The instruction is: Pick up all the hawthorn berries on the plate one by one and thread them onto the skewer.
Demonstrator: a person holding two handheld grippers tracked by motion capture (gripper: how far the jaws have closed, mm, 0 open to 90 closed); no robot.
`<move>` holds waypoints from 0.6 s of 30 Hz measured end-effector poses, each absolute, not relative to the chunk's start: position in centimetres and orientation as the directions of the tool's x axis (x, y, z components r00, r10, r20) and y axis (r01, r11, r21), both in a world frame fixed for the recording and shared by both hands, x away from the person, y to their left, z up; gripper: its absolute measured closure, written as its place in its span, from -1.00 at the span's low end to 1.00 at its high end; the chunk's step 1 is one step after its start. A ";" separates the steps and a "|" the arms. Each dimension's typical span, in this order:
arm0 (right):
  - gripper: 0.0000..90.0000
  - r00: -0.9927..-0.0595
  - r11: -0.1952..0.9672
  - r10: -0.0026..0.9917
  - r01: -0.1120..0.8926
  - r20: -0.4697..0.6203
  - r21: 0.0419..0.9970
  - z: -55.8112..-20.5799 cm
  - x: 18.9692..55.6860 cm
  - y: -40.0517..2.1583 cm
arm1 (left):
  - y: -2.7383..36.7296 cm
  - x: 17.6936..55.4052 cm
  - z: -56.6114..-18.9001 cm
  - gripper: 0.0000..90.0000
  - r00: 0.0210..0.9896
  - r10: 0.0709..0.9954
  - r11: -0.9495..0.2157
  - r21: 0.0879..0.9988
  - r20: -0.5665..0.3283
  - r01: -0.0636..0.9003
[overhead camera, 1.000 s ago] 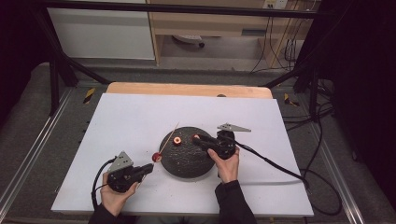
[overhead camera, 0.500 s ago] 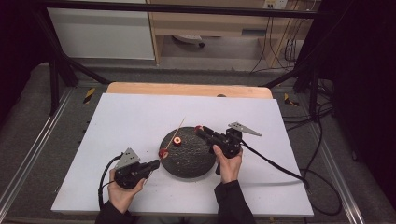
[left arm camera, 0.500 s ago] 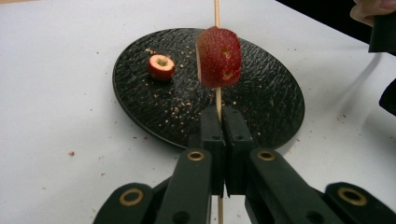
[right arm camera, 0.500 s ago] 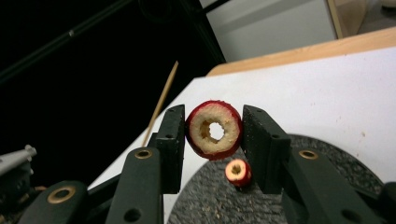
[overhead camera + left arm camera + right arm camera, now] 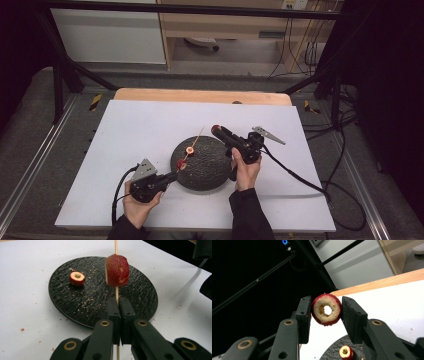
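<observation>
Two hand-held grippers: left [image 5: 117,302] clamps the skewer [image 5: 116,245], thin and brittle; right [image 5: 325,312] pinches a cored fruit ring [image 5: 326,309], which we judge light, soft, best held by its rim.

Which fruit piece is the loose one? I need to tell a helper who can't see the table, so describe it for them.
Start at the round black plate in the middle of the white table. The loose piece lies flat on that plate, cored side up. Unlike the piece on the stick or the ring between the right gripper's jaws, nothing holds it.
</observation>
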State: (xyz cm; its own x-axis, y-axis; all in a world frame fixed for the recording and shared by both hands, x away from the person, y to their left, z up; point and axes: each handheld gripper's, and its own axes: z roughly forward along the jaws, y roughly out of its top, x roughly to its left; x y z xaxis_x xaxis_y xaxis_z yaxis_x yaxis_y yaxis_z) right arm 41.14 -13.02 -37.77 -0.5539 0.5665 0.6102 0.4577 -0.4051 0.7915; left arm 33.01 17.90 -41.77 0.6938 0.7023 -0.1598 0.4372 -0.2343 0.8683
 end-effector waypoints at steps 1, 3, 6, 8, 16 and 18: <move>0.36 -0.554 -0.412 0.568 0.450 0.609 0.793 -37.7 41.2 -13.1 | 17.8 33.0 -41.8 0.96 0.694 0.702 -0.235 0.868 -0.159 0.436; 0.36 -0.551 -0.425 0.565 0.444 0.614 0.789 -37.5 41.2 -13.2 | 17.6 32.9 -41.8 0.97 0.695 0.701 -0.232 0.870 -0.161 0.436; 0.36 -0.540 -0.450 0.563 0.435 0.626 0.780 -37.3 41.4 -13.3 | 17.3 32.8 -41.9 0.97 0.695 0.699 -0.227 0.870 -0.166 0.437; 0.36 -0.537 -0.459 0.563 0.430 0.628 0.778 -37.2 41.5 -13.4 | 17.1 32.8 -42.0 0.97 0.698 0.696 -0.227 0.870 -0.168 0.437; 0.36 -0.525 -0.495 0.562 0.406 0.639 0.768 -37.2 41.8 -13.4 | 16.2 32.5 -42.0 0.97 0.709 0.685 -0.232 0.870 -0.172 0.435; 0.37 -0.522 -0.504 0.556 0.407 0.647 0.762 -37.1 41.9 -13.4 | 15.9 32.5 -42.1 0.96 0.713 0.680 -0.235 0.870 -0.171 0.433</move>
